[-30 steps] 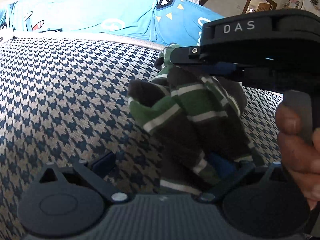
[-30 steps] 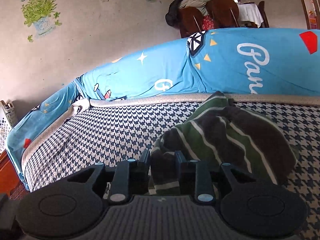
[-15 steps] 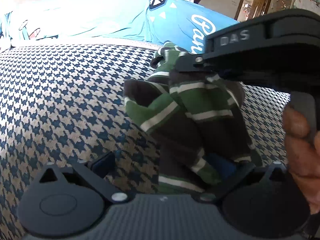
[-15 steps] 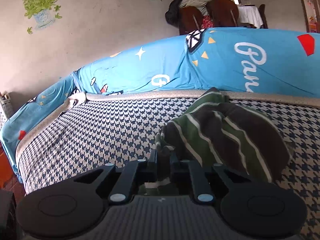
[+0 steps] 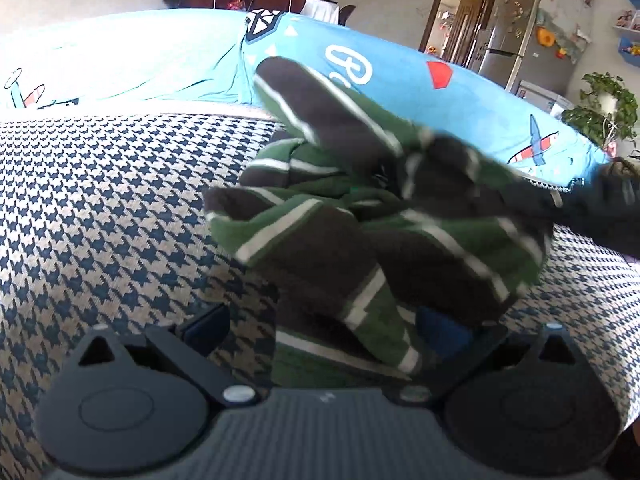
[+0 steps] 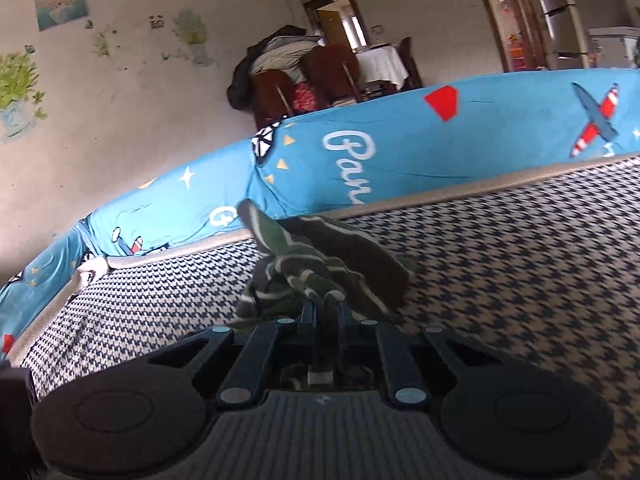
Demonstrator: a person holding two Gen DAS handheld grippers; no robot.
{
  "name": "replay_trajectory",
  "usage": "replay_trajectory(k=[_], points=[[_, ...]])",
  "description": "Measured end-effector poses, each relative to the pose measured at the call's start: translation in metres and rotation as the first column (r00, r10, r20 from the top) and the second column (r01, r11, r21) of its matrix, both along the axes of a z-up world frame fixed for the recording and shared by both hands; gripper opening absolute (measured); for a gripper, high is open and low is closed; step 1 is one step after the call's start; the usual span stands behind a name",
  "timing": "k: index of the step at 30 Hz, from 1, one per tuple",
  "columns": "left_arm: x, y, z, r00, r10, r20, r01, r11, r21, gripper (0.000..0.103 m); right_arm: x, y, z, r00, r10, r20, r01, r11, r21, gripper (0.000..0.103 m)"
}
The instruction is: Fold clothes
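Over houndstooth bed point(image 6: 520, 280): right gripper point(image 6: 325, 312) fingers now clenched on striped garment point(image 6: 328, 264), pulled sideways; left gripper point(image 5: 320, 320) fingers spread, cloth between; unfurling underway.

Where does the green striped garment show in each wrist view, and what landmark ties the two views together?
Left wrist: the garment fills the centre, bunched and lifted over the houndstooth cover, its lower part between the open fingers.
Right wrist: the garment sits at lower centre, pinched by the shut fingers.
Shared landmark: the red shape on the blue sheet.
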State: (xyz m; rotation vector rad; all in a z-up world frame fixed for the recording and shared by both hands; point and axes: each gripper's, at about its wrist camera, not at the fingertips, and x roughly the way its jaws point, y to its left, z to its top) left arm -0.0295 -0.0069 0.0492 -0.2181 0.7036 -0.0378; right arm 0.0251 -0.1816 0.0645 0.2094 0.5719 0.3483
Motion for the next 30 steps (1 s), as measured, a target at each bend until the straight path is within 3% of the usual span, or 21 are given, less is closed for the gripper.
replay_trajectory(k=[7, 10, 19, 24, 30], points=[[-0.021, 0.009, 0.009, 0.999, 0.043, -0.010, -0.043, 0.999, -0.031, 0.103, -0.031, -0.009, -0.029, 0.995, -0.041, -0.091, 0.031, 0.994, -0.109, 0.010], [-0.026, 0.025, 0.009, 0.997, 0.069, -0.021, -0.070, 0.996, -0.046, 0.103, -0.038, -0.011, -0.032, 0.994, -0.033, -0.103, 0.021, 0.993, -0.115, 0.011], [-0.019, 0.042, 0.016, 0.992, 0.122, -0.014, -0.123, 0.987, -0.103, 0.103, -0.049, -0.020, -0.017, 0.999, -0.033, -0.004, 0.033, 0.999, -0.036, 0.014], [-0.002, 0.039, 0.010, 0.987, 0.152, -0.043, -0.155, 0.983, -0.100, 0.103, -0.037, -0.003, -0.015, 1.000, -0.001, 0.008, 0.002, 0.998, -0.065, 0.027], [0.003, 0.037, 0.005, 0.983, 0.164, -0.078, -0.170, 0.983, -0.074, 0.103, -0.018, 0.028, -0.007, 0.993, 0.097, 0.062, -0.085, 0.981, -0.176, 0.030]])
